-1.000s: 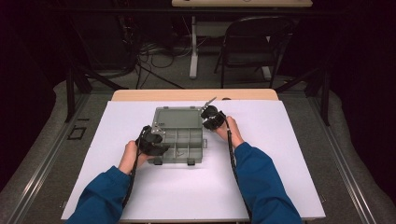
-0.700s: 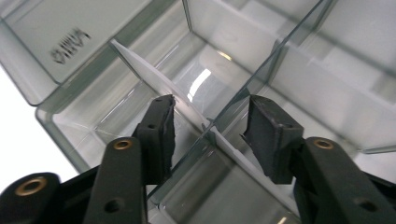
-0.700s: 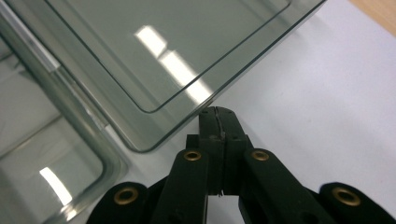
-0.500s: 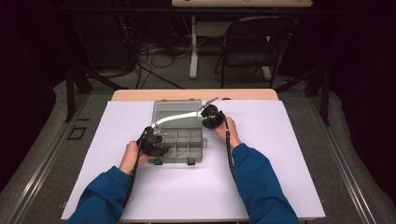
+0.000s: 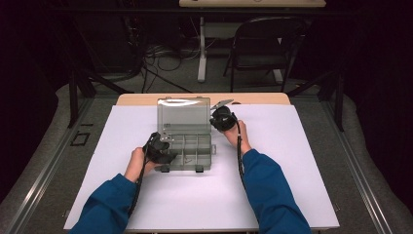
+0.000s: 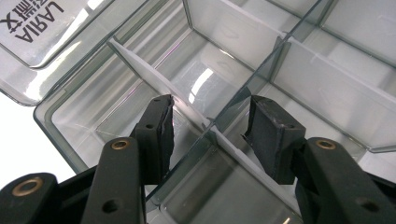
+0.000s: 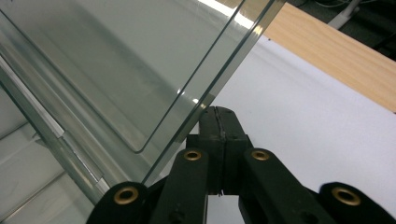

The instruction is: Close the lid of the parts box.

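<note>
Where lid shows upside down, print reads "LARIA", organizer box clear.

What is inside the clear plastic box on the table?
The clear plastic box shows only white dividers and bare compartments. The left gripper straddles one divider. The raised lid and gripper bodies cover parts of some compartments, so those cannot be checked.
</note>
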Demonstrator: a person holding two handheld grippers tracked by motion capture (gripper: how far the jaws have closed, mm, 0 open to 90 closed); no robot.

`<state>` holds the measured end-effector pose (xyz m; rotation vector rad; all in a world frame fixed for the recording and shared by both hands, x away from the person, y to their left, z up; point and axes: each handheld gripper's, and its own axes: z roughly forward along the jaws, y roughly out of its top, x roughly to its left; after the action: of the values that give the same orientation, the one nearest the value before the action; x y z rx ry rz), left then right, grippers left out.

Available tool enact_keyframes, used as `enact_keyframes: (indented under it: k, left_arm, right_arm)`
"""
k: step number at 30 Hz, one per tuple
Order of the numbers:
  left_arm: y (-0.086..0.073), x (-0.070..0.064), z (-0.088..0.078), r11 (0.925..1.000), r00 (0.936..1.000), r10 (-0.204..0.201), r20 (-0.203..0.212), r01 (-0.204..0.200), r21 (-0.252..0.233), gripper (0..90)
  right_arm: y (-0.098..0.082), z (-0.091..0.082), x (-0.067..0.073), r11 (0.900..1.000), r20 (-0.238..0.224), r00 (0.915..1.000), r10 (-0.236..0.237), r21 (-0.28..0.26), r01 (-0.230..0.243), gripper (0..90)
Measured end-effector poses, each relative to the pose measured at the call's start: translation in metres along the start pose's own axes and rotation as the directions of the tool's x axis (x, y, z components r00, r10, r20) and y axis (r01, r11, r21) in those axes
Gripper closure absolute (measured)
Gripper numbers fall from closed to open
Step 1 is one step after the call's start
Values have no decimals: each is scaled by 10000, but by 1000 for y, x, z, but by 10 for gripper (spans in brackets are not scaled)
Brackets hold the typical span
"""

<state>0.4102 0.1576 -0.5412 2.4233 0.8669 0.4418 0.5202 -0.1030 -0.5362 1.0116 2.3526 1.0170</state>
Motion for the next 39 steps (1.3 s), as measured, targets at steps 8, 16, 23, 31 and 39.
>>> enact_keyframes:
  k: [8,16,23,31,39]
  left_arm:
    - [0,-1,0,10000,10000,4,-59,-4,19,513]
    - [0,-1,0,10000,9999,-27,-104,27,30,511]
    - [1,-2,0,10000,9998,-67,-161,67,18,505]
    - [0,-2,0,9999,9998,-117,-165,117,11,497]
    - [0,-1,0,9997,9997,-230,-63,230,-60,485]
  right_arm:
    - [3,-8,-2,9974,-52,10000,-1,-715,-3,900]
    - [8,-20,-1,9886,34,10000,-52,-1507,56,900]
    - [10,-30,-1,9790,-80,9995,-295,-2019,273,900]
    - [11,-40,1,9665,-163,9990,-413,-2541,358,900]
    - [9,-45,4,9580,-208,9984,-534,-2831,454,900]
